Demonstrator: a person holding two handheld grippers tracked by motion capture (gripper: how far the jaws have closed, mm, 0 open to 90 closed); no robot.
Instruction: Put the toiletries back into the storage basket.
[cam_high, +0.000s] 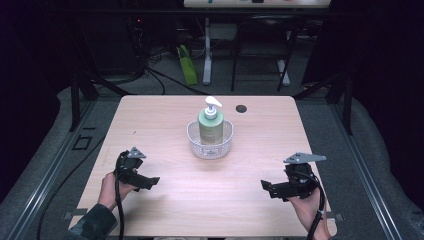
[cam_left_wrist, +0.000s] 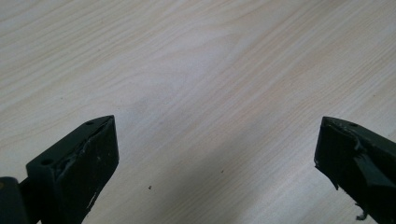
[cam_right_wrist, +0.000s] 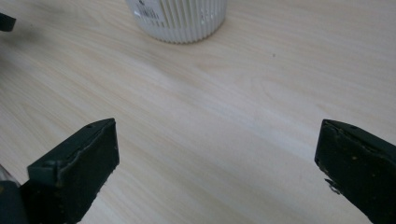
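A green pump bottle (cam_high: 211, 125) with a white pump head stands upright inside a small white slatted basket (cam_high: 196, 141) at the middle of the light wooden table (cam_high: 165, 115). My left gripper (cam_high: 151, 182) rests near the front left, held in a hand, well apart from the basket. Its jaws stand wide apart over bare wood (cam_left_wrist: 215, 93), so my left gripper (cam_left_wrist: 217, 149) is open. My right gripper (cam_high: 265, 187) sits at the front right, also hand-held. In its own view my right gripper (cam_right_wrist: 217, 149) is open and empty, with the basket's base (cam_right_wrist: 180, 21) far ahead.
A small dark round hole (cam_high: 241, 108) lies in the tabletop behind the basket. Black frame posts (cam_high: 75, 95) flank the table. Beyond it stand a desk's legs (cam_high: 207, 55), a green object (cam_high: 187, 65) and floor cables. The other gripper's tip (cam_right_wrist: 6, 22) shows at the right gripper view's upper left.
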